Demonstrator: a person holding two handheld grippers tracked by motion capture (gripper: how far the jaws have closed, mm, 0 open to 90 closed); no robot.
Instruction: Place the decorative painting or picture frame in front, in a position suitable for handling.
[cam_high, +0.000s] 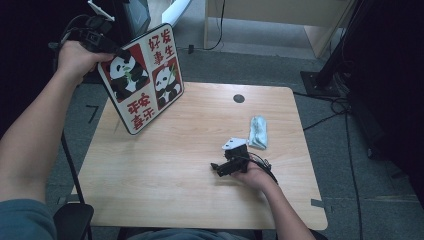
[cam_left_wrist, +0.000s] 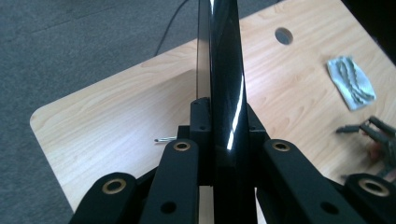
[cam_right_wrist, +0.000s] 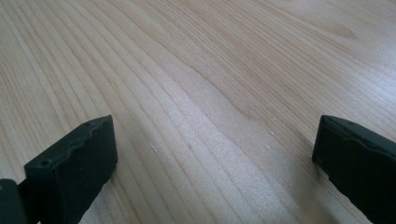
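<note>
Forearms enter from below: left gripper (cam_high: 107, 46) clenched on the edge of the panda board (cam_high: 142, 77), held tilted above the table's (cam_high: 175, 190) far-left corner; right gripper (cam_high: 225, 167), jaws released, rests well apart near a cloth (cam_high: 258, 132).

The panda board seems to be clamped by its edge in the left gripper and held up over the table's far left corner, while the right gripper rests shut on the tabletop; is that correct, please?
Not quite: the right gripper is open, its jaws standing wide apart over bare wood in the right gripper view. The rest holds: the left gripper clamps the panda board by its edge above the table's far left corner.
</note>
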